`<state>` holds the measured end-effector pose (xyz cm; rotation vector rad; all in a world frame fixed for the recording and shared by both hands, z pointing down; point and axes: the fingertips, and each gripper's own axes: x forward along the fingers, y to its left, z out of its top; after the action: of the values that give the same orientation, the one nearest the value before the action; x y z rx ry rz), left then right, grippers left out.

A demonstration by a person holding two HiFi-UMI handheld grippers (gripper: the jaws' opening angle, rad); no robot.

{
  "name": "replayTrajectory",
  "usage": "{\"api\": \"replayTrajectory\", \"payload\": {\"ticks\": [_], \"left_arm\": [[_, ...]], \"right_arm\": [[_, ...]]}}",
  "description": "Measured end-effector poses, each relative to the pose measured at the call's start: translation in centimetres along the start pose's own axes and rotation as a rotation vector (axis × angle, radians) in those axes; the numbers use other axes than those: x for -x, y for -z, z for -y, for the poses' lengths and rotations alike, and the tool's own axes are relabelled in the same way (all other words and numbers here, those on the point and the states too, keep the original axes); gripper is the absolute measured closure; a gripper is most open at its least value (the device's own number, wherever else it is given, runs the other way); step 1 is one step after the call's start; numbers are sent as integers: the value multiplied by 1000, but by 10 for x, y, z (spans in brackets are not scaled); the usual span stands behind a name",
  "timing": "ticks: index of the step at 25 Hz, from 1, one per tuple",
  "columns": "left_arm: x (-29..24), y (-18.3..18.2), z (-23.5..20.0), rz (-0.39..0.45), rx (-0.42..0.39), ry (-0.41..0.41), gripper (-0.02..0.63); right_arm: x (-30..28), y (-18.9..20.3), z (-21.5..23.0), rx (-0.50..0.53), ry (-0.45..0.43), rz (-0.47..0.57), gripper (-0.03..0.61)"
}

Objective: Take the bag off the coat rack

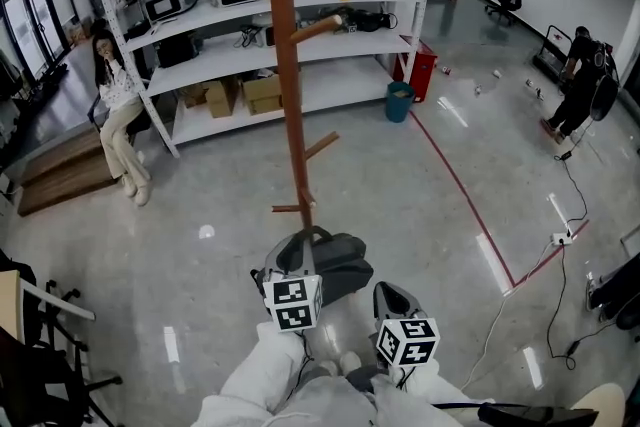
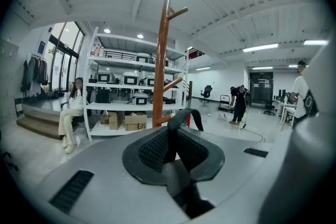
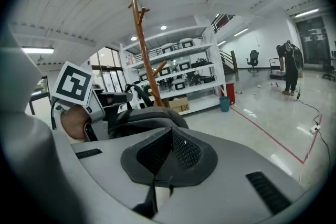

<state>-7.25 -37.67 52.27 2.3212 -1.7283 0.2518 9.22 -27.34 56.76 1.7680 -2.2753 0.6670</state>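
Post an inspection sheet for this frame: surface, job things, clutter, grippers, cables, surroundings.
Surface: glossy grey floor, red tape line.
Job's things: grey-black fabric bag low beside the tall brown wooden coat rack; whether it is clear of the lowest peg is unclear.
Clutter: teal bin.
Grippers: left gripper jaws shut on the bag's strap; right gripper jaws together, empty.
Cables: black cable, white power strip.
Surroundings: white metal shelving; seated person; standing person.

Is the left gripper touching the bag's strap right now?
Touching. The left gripper view shows the black strap pinched between the pads of the left gripper.
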Motion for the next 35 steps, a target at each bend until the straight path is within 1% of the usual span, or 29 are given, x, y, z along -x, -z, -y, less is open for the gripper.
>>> {"api": "replayTrajectory", "payload": {"ticks": [4, 14, 19, 26, 32, 35], "left_arm": [[18, 8, 5, -3, 9, -2, 572], [66, 44, 23, -59, 54, 38, 572], [83, 56, 30, -66, 19, 52, 574], [101, 62, 44, -63, -25, 78, 574], [116, 55, 46, -41, -38, 61, 574], [123, 54, 46, -27, -63, 35, 575]], "right_arm": [[3, 2, -10, 11, -21, 5, 566], [9, 10, -39, 35, -55, 5, 566], [16, 17, -43, 40, -56, 2, 566], [21, 20, -43, 37, -54, 4, 566], [26, 16, -37, 36, -57, 34, 566], [34, 17, -35, 33, -67, 45, 566]]}}
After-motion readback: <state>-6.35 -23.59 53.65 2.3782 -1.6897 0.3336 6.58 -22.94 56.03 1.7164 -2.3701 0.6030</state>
